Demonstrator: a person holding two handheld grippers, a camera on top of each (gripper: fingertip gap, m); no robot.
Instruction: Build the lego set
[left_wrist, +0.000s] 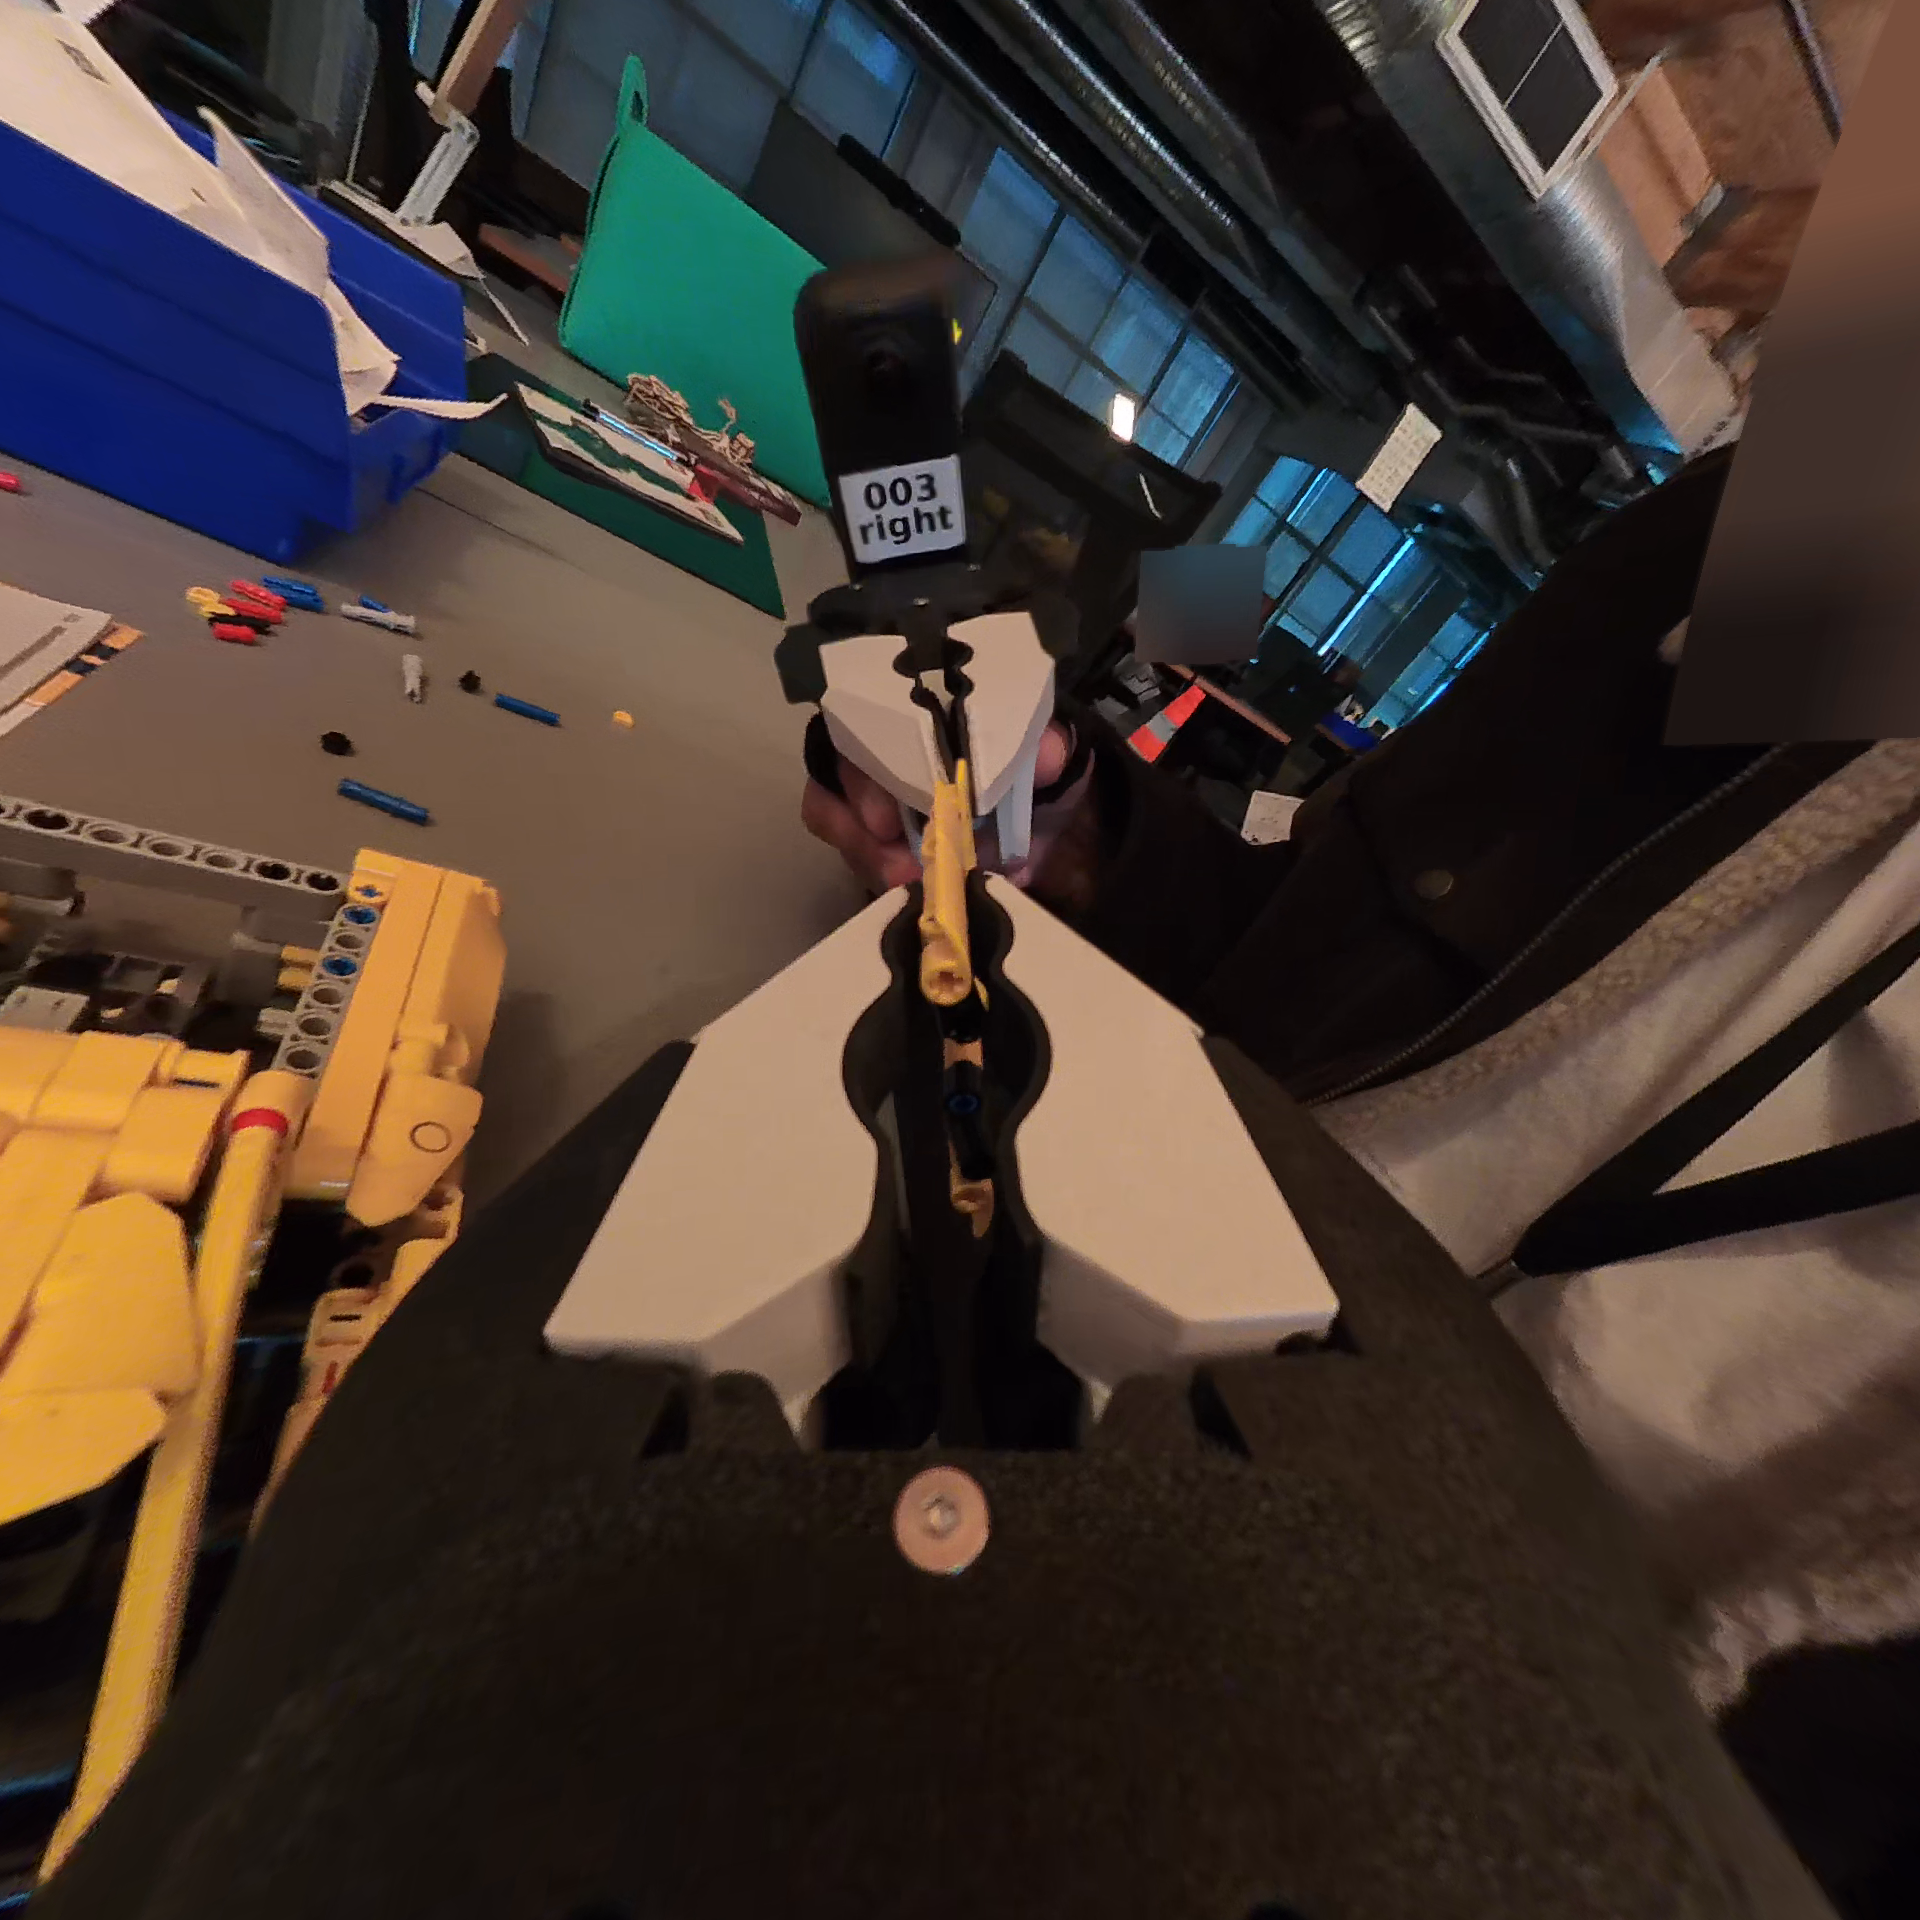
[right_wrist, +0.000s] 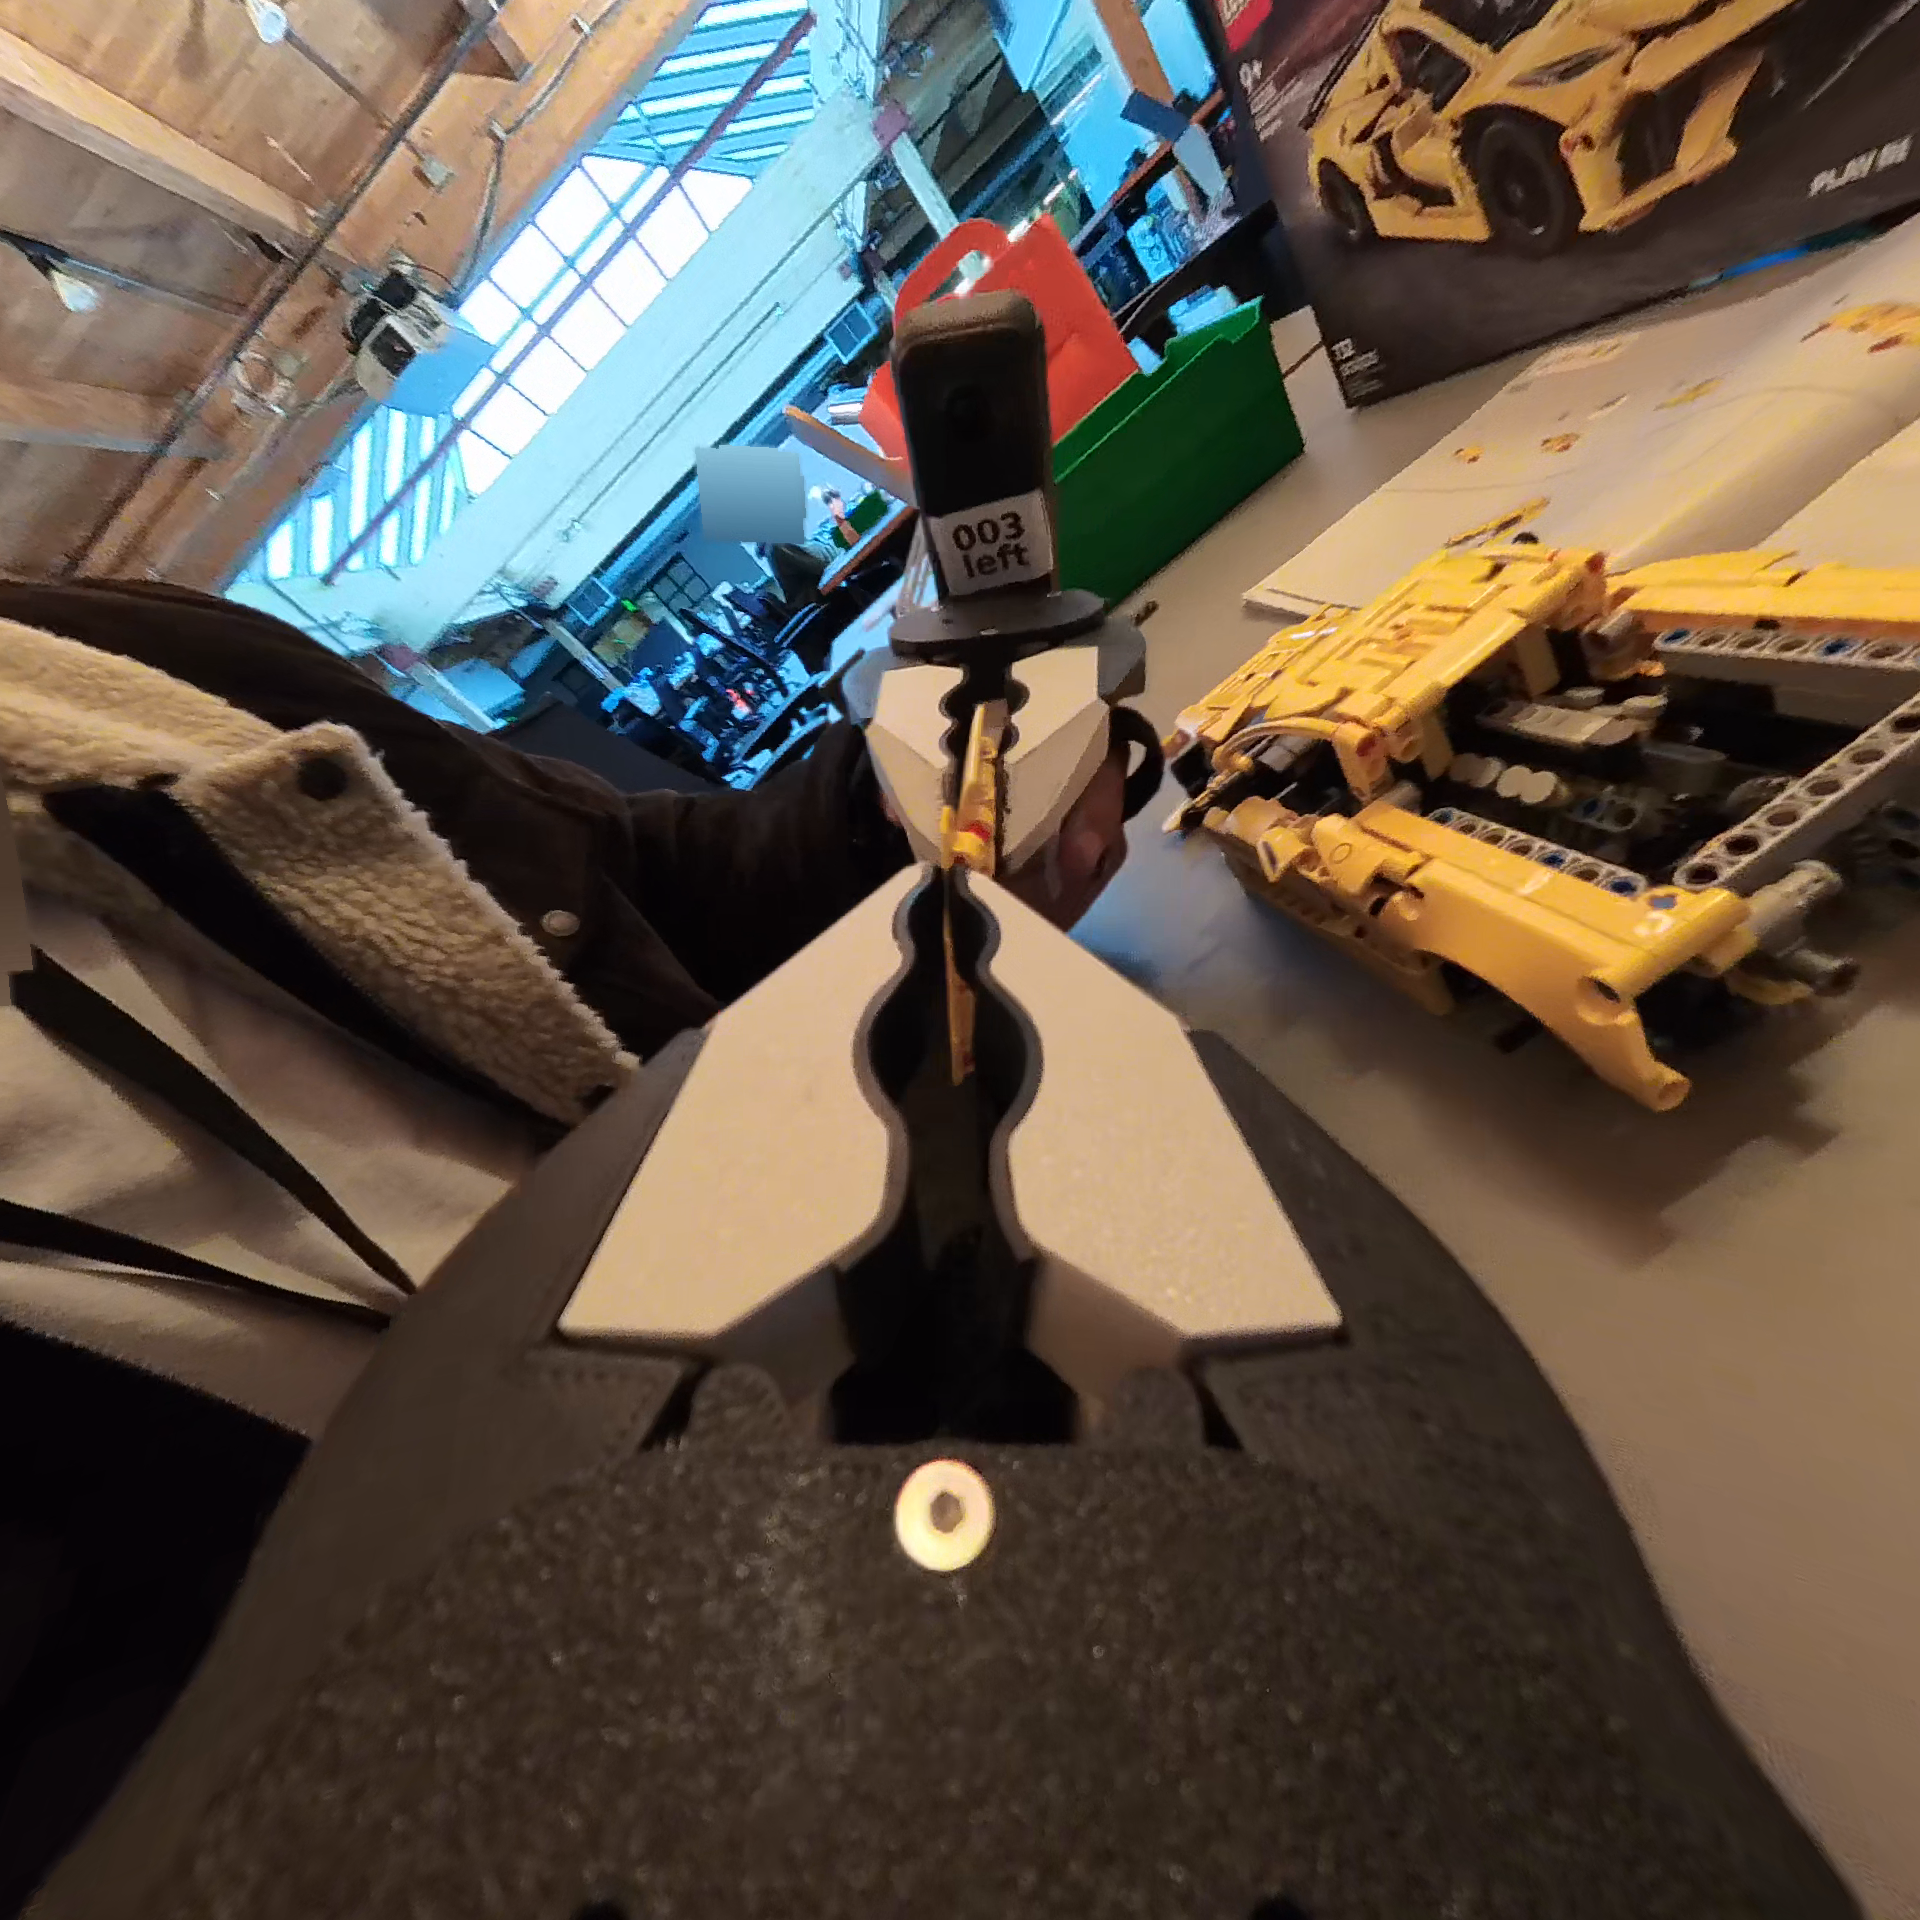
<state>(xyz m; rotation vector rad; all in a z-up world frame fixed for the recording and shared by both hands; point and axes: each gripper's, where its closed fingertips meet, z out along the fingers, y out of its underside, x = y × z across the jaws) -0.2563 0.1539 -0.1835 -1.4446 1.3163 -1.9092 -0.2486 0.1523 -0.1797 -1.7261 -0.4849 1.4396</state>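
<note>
Both grippers pinch yellow piece (left_wrist: 945, 914), ends hidden.

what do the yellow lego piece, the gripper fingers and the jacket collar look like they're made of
Yellow lego piece: hard moulded plastic, slightly glossy, with crisp pin holes. Fingers of the left gripper: matte, faintly grainy light grey plastic, perhaps 3D printed; the black part behind looks rough, like foam or textured plastic. Jacket collar: cream fleece or sherpa, judging by its nubby pile.
</note>
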